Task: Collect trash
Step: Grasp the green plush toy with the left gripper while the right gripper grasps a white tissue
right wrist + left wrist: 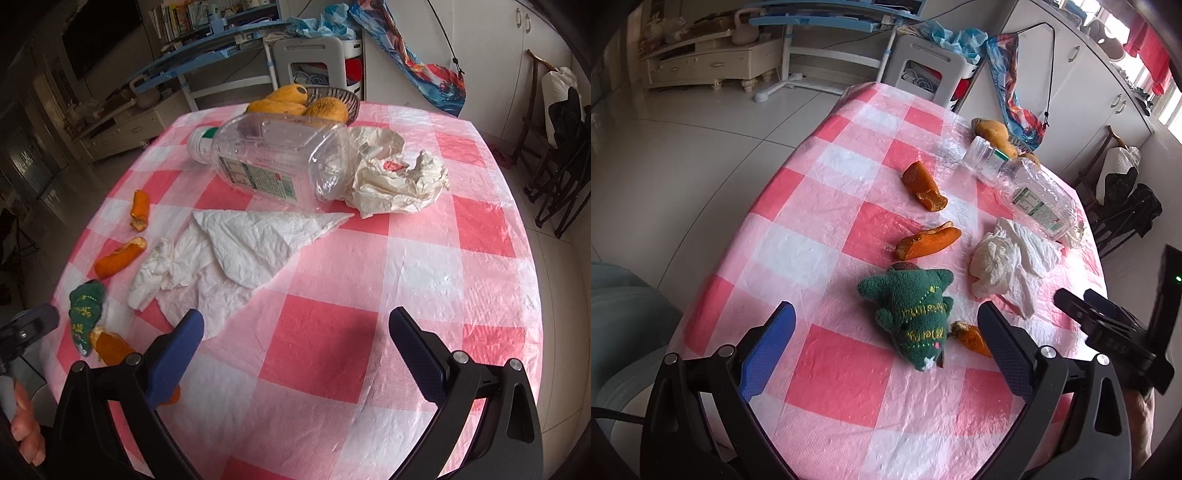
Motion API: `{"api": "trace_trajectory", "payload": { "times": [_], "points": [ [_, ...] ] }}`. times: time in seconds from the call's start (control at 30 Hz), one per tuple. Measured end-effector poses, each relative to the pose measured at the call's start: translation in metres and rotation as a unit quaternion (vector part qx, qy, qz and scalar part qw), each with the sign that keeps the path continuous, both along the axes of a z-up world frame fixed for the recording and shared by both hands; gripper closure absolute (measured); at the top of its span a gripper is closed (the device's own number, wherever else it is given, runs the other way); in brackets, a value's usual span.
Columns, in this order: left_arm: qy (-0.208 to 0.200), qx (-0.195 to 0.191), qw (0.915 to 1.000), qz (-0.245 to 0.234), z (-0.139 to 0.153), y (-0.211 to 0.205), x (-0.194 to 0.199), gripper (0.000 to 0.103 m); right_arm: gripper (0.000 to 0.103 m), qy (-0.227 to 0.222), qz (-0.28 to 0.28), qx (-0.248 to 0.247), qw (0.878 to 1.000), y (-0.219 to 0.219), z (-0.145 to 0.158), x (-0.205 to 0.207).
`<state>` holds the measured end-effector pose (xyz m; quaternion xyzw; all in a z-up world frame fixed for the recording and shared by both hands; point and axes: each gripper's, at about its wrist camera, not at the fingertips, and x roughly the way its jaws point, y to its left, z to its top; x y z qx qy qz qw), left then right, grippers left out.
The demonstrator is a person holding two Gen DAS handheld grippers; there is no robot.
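Left gripper [886, 343] hovering spread, gripping nothing. Orange peel [973, 339] lying lower centre, touching inner face of right-side finger, long axis slanting toward lower right. Right gripper [295, 350] spread, empty, facing tissue [236, 247]; left nearer peel.

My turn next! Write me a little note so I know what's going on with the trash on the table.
Left tongs: open, empty, over the green plush toy.
Right tongs: open, empty, over bare checked tablecloth.
On the table: clear plastic bottle lying on its side, white tissues, crumpled cream paper wrapper, orange peel pieces.
Done: nothing picked up.
Left: all of it. No bin is visible.
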<state>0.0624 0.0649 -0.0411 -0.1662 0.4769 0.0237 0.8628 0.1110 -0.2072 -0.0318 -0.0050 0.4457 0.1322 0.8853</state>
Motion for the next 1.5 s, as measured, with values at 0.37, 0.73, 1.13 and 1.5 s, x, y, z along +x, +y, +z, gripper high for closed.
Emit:
{"api": "trace_trajectory", "payload": {
  "times": [0.37, 0.73, 1.13, 1.5],
  "points": [
    [-0.007, -0.009, 0.9993, -0.035, -0.01, -0.01, 0.017, 0.077, 0.006, -0.052, 0.096, 0.004, 0.994, 0.047, 0.021, -0.019],
    [-0.066, -0.066, 0.9956, 0.011, 0.03, 0.024, -0.003, 0.077, 0.04, -0.022, 0.137, 0.023, 0.99, 0.1, 0.008, 0.0],
    [-0.066, -0.088, 0.9939, 0.008, 0.036, 0.029, 0.0, 0.077, 0.077, -0.011, 0.142, -0.013, 0.99, 0.109, -0.005, 0.006],
    [-0.065, -0.094, 0.9934, -0.003, 0.037, 0.022, -0.002, 0.077, 0.077, 0.025, 0.125, 0.175, 0.976, 0.064, 0.009, 0.007]
  ]
}}
